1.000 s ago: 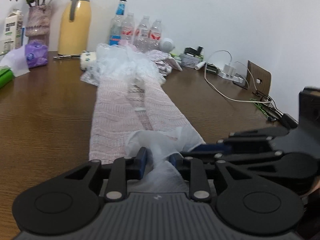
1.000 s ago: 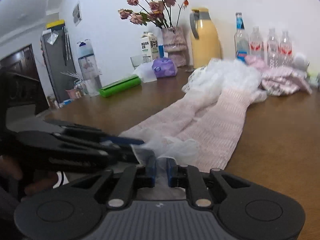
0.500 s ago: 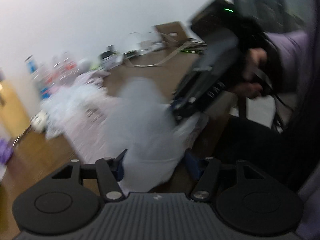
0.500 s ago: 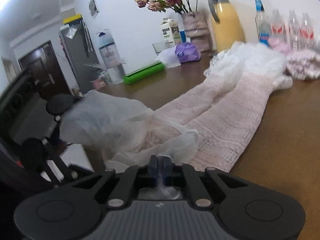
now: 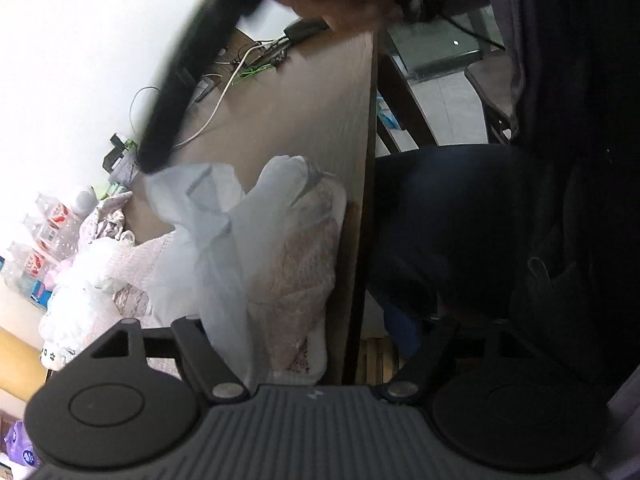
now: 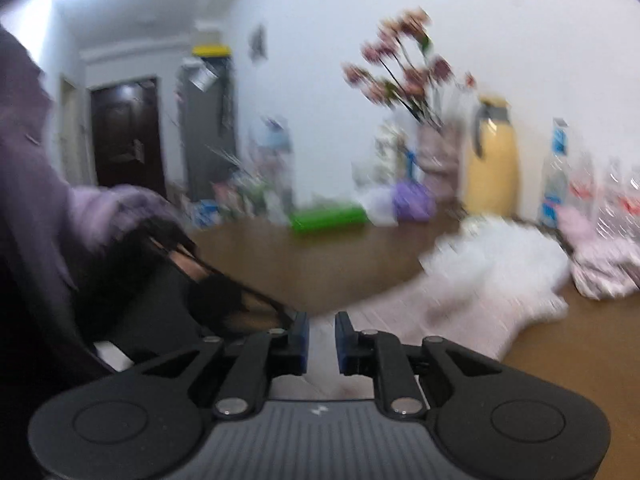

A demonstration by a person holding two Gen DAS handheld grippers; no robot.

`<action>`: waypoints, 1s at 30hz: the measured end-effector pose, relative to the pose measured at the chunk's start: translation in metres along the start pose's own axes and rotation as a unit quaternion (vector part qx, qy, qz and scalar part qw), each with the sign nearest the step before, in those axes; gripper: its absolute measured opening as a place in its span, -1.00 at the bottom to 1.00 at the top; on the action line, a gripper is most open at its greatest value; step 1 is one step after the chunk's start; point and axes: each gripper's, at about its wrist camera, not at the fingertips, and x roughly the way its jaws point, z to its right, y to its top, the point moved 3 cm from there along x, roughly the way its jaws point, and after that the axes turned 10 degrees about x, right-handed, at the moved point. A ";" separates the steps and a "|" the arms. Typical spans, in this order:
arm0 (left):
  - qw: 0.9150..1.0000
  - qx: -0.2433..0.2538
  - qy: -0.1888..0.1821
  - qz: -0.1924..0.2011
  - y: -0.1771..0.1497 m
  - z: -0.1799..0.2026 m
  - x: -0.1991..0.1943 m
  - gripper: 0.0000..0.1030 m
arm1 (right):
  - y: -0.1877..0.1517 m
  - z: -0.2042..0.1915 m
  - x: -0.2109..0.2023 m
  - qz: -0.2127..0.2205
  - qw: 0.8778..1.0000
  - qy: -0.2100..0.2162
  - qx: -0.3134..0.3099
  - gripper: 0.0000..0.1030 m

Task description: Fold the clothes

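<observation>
My left gripper (image 5: 320, 344) is spread wide with nothing pinched, and my right gripper (image 6: 321, 338) is parted a little around a bare gap. The pink garment (image 5: 296, 264) lies lengthwise on the table (image 5: 320, 112), its sheer white end bunched at the near edge. To fold well, I should pinch both near corners evenly before lifting.

Brown wooden table (image 6: 304, 276), pink garment (image 6: 480, 308), green box (image 6: 328, 218), yellow thermos (image 6: 491, 176)
</observation>
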 end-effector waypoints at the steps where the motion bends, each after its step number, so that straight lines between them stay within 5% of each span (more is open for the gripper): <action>1: 1.000 -0.002 -0.002 0.000 0.000 0.000 0.000 0.57 | 0.000 -0.003 0.003 -0.002 1.000 0.017 -0.004 -0.76; 7: 1.000 -0.011 0.006 0.003 -0.006 0.000 -0.010 0.58 | -0.044 0.027 0.053 -0.105 0.993 -0.046 0.012 -0.84; 12: 0.998 0.024 0.040 0.036 -0.019 0.007 -0.025 0.54 | -0.051 0.051 0.052 -0.102 0.990 -0.010 0.096 -0.92; 17: 0.995 0.063 0.054 0.051 -0.025 0.020 -0.030 0.00 | -0.057 0.047 0.047 -0.100 0.989 -0.003 0.110 -0.94; 22: 0.990 0.068 0.083 0.087 -0.024 0.038 -0.032 0.00 | -0.076 0.035 0.034 -0.086 0.982 0.041 0.162 -0.95; 26: 0.984 0.090 0.111 0.105 -0.026 0.054 -0.033 -0.36 | -0.078 0.041 0.032 -0.093 0.969 0.060 0.220 -0.96; 28: 0.986 0.092 0.097 0.096 -0.022 0.051 -0.033 -0.38 | -0.073 0.037 0.033 -0.106 0.972 0.052 0.203 -0.94; 30: 0.994 0.055 0.056 0.082 -0.014 0.038 -0.037 -0.39 | -0.063 0.020 0.032 -0.118 0.985 0.023 0.124 -0.68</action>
